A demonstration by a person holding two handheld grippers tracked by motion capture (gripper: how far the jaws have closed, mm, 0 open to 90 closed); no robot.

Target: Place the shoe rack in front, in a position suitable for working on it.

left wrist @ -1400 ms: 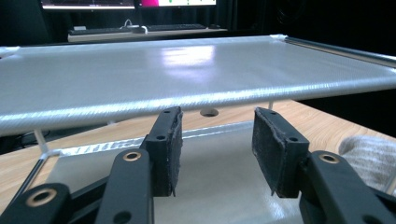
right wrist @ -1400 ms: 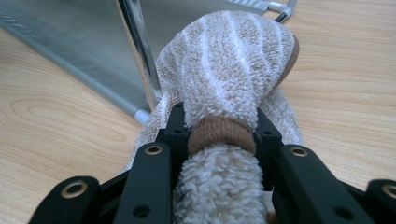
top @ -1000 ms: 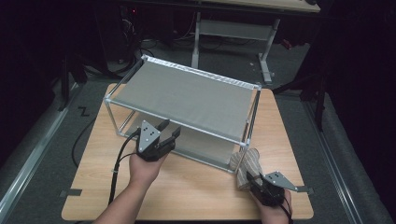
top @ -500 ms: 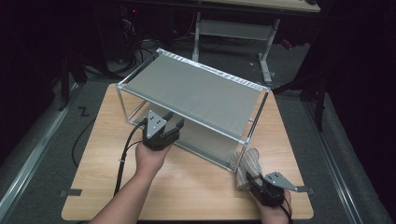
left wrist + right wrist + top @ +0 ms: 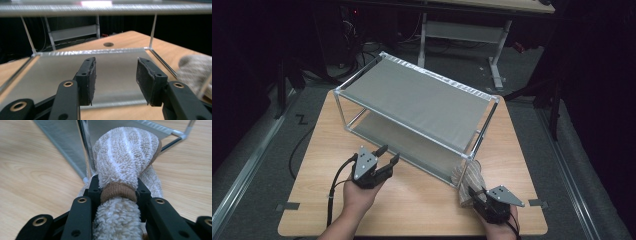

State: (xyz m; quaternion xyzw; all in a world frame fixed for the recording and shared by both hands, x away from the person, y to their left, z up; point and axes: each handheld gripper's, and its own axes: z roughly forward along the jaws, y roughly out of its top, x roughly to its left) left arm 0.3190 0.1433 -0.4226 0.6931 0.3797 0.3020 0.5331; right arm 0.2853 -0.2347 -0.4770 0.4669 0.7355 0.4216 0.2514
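Rolled towel (image 5: 125,157) gripped at near right corner post of two-tier metal rack (image 5: 412,97).

Towel: beige terry with white stripes, rolled, banded by a tan elastic loop (image 5: 117,191); seen from above (image 5: 468,176) it stands just beside the rack's near right leg, low on the wooden table (image 5: 422,197). Right gripper (image 5: 117,192): jaws closed on the towel at the band, both black jaws pressing its sides; from above (image 5: 484,197) it sits at the table's near right edge. Left gripper (image 5: 115,72): jaws parted, nothing between the pads, aimed at the rack's lower shelf (image 5: 65,72); from above (image 5: 384,159) it hangs just before the rack's near long side. Rack: silver frame, grey shelves, set askew at mid-table.
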